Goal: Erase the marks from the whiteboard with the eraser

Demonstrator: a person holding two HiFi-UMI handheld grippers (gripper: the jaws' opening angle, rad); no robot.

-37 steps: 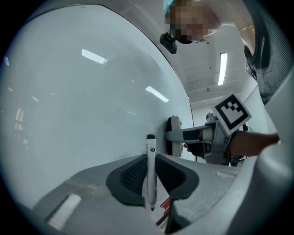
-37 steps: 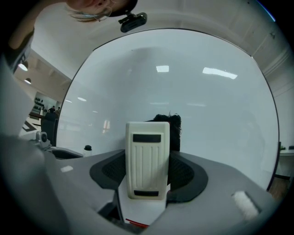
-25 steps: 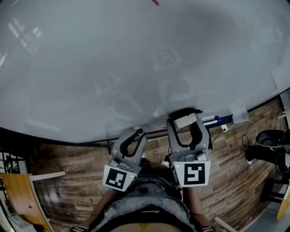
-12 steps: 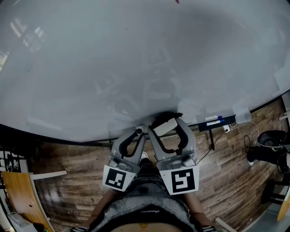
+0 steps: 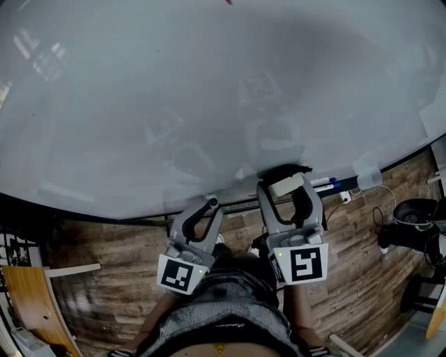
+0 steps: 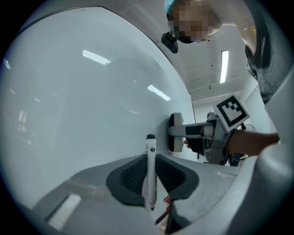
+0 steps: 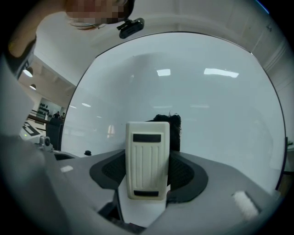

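The whiteboard [image 5: 209, 90] fills the upper part of the head view, with a small red mark [image 5: 228, 1] at the very top edge. My right gripper [image 5: 286, 183] is shut on the eraser [image 5: 286, 185], whose white plastic back [image 7: 147, 158] faces the camera. Its black felt [image 7: 172, 126] is pressed to the board [image 7: 206, 105] near the lower edge. My left gripper [image 5: 211, 204] is shut on a white marker [image 6: 150, 172] with a black cap and is held just off the board [image 6: 82, 114]. The left gripper view also shows the eraser [image 6: 176, 132] against the board.
A marker tray [image 5: 327, 185] with pens hangs on the board's lower edge right of the eraser. Below is wooden floor [image 5: 104, 244]. A black object with cables [image 5: 418, 213] stands at the right and a wooden chair [image 5: 28, 296] at the lower left.
The right gripper with the eraser swung left along the board's lower edge half a second ago and is now back to the right. The left gripper has hardly moved.
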